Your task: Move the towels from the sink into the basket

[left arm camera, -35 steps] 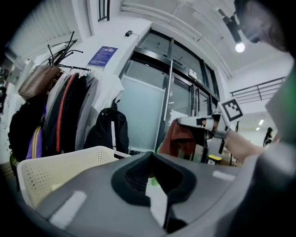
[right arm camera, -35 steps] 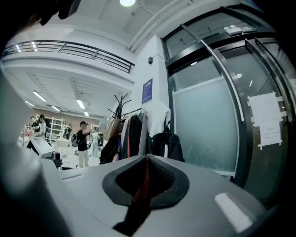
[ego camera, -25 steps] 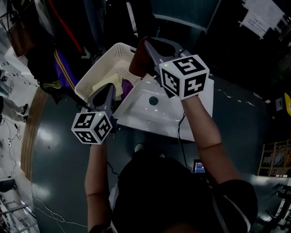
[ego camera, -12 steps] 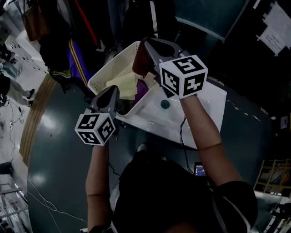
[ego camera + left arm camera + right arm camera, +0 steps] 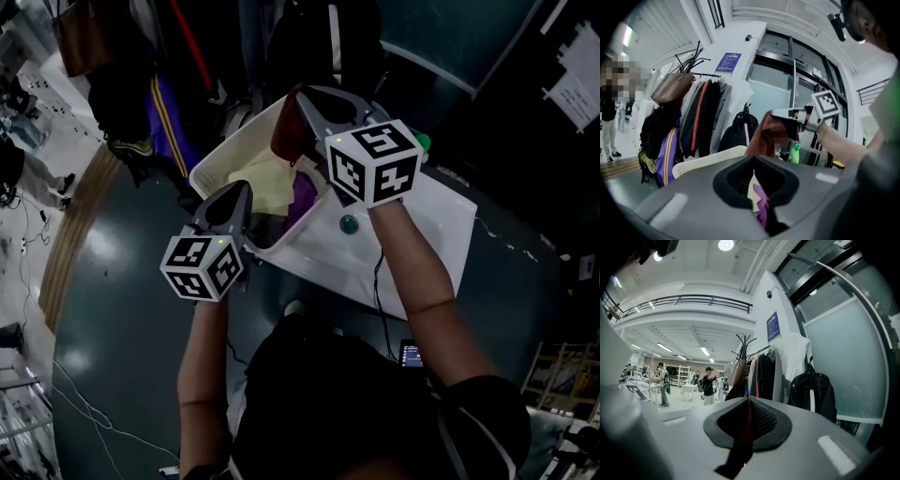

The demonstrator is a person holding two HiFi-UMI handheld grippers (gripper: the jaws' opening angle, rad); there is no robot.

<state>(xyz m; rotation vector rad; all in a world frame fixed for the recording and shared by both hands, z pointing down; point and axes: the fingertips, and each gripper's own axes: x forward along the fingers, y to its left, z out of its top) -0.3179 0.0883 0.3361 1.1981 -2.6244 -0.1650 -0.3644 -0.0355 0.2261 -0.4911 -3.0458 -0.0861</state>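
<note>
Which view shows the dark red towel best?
The head view: the dark red towel hangs from the right gripper above the basket. The left gripper view shows it side-on, partly blurred; the right gripper view, only a pinched strip.

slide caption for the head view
Right gripper holds a red towel at the basket; left gripper pinches yellow and purple cloth.

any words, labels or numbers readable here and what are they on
None can be read.
Blue wall sign: print too small.
White paper notice on the dark wall: blurred.
Small screen: too small.
Marker cube: square patterns, no words.
</note>
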